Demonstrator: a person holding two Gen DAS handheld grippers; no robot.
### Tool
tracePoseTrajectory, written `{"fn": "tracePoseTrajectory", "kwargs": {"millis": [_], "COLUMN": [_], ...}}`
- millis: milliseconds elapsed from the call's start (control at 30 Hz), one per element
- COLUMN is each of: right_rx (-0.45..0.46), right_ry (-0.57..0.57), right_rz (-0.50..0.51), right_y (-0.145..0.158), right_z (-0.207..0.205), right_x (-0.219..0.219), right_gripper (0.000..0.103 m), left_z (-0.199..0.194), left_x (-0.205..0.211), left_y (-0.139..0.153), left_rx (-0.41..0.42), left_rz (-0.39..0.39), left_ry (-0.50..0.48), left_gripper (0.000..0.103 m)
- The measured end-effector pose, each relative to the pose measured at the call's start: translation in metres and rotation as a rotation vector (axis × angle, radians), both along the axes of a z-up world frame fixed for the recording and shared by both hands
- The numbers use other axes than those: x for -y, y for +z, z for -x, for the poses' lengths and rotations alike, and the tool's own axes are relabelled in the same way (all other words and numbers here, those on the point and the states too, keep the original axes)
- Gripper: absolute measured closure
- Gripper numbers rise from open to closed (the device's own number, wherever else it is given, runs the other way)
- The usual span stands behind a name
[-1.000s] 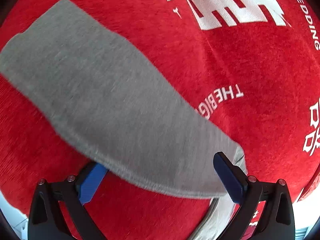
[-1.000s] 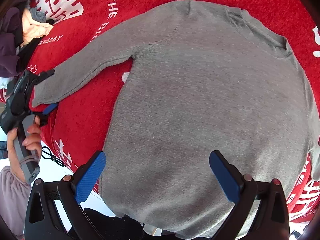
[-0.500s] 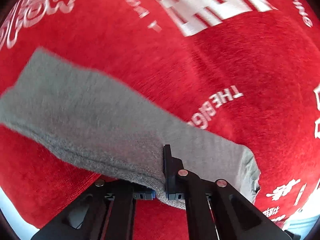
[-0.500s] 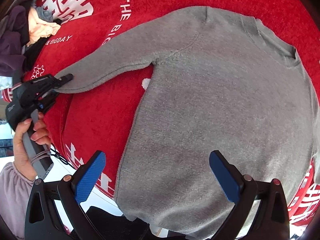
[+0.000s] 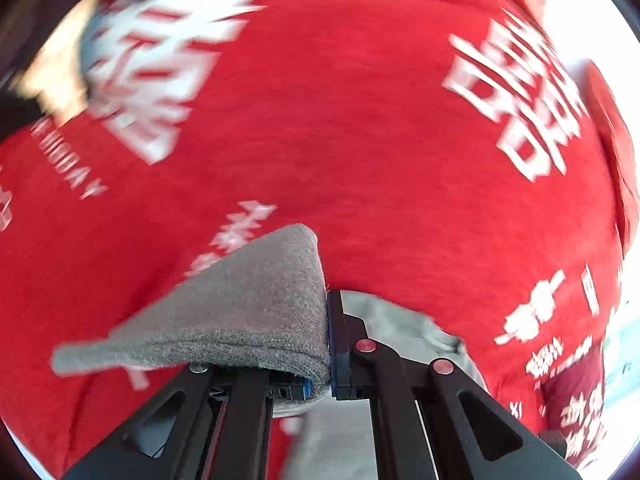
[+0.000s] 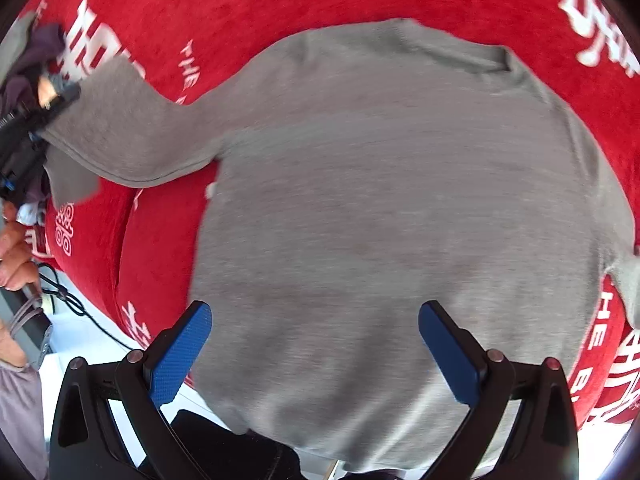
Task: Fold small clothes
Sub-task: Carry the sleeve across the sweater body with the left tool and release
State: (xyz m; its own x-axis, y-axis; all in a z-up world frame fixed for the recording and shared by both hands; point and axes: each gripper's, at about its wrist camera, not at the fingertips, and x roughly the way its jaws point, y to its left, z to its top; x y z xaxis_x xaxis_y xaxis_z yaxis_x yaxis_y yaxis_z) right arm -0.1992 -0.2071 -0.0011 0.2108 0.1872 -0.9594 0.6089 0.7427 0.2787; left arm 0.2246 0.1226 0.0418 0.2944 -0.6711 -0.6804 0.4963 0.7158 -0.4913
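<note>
Left claw (image 5: 329,344) grips the gray sweater's (image 6: 380,200) sleeve (image 5: 248,312); right claw (image 6: 316,344) hovers wide. A shallow pinch might slip, dropping the fold.

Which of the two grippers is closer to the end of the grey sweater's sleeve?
Left. The left gripper is clamped on the cuff of the grey knitted sweater's sleeve, lifting it. The right gripper hovers open above the sweater's lower body, away from that sleeve.

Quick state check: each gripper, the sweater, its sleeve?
left gripper: shut on the sleeve cuff.
right gripper: open, above the sweater's lower body.
grey sweater: body spread flat on the red cloth.
sleeve: cuff end lifted, folding over.
</note>
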Motion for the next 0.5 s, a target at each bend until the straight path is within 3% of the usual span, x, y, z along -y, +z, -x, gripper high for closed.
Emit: {"fn": "tracePoseTrajectory", "kwargs": {"millis": [133, 233, 333, 500], "right_rx": [0.013, 0.013, -0.009, -0.048], "right_ry": [-0.068, -0.123, -0.186, -0.273], "right_rz": [0.000, 0.005, 0.007, -0.003], "right_y": [0.005, 0.003, -0.005, -0.024], "right_z": [0.037, 0.069, 0.105, 0.153], "right_x": [0.036, 0.064, 0.090, 0.122], "right_gripper": [0.000, 0.000, 0.000, 0.000], "left_z": [0.049, 0.093, 0.138, 0.182], "left_x": [0.080, 0.145, 0.204, 0.254], "left_y": [0.009, -0.003, -0.032, -0.092], "left_rx": [0.054, 0.062, 0.074, 0.065], "left_rz": [-0.025, -0.058, -0.143, -0.350], "left_ry": [-0.164, -0.295, -0.404, -0.482], "left_gripper": [0.097, 0.097, 0.097, 0.096]}}
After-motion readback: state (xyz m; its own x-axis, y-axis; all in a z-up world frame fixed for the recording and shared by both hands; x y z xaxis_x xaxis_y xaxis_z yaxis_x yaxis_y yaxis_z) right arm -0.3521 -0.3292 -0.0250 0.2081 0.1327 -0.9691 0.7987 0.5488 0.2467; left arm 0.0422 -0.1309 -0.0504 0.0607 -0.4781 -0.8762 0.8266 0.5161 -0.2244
